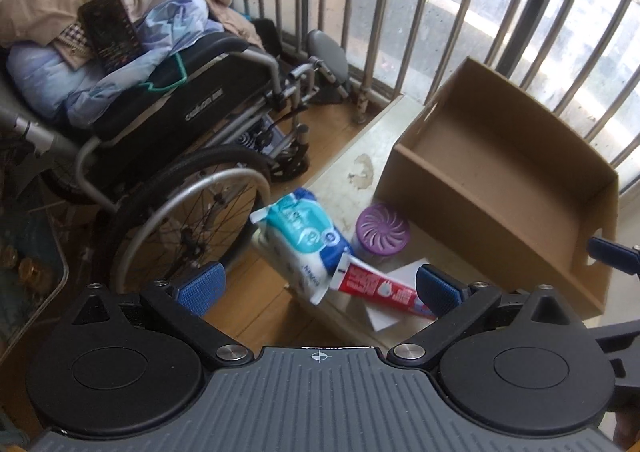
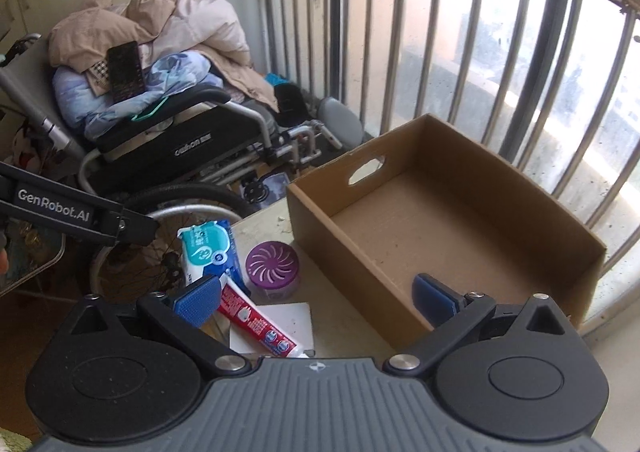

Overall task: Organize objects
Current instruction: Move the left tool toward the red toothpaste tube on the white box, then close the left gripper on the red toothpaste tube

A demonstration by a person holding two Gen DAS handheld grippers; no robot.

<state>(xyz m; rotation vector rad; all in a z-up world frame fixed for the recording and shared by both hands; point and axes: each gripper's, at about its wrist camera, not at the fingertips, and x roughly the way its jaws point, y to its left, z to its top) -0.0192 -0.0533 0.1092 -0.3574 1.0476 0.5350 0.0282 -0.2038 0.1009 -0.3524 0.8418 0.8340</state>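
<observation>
Cardboard box (image 2: 452, 212) sits open-topped on the pale table (image 2: 344, 328), and I place everything by it. Its floor is bare brown board, and a handle slot (image 2: 367, 168) is cut in the wall on its wheelchair side.

Just beside that wall stands a purple-lidded freshener (image 2: 273, 266), upright, close to the box but not touching it as far as I can see. On the far side of the freshener from the box lies a wipes pack (image 2: 208, 252), hanging over the table's edge. A red toothpaste tube (image 2: 256, 322) lies flat nearer to me than the freshener, partly on a white card (image 2: 292, 318), its upper end against the wipes.

My left gripper (image 1: 320, 286) hangs spread wide above the wipes and toothpaste, with nothing between its blue pads (image 1: 202, 284). My right gripper (image 2: 318, 292) is spread wide too, empty; its right pad (image 2: 434, 298) shows against the box's near corner, its left pad over the top of the toothpaste.

Beyond the wipes, away from the box, a wheelchair (image 2: 180, 148) stands piled with bedding (image 2: 160, 36) and a dark remote (image 2: 126, 70). Behind the box runs a barred railing (image 2: 480, 52).
</observation>
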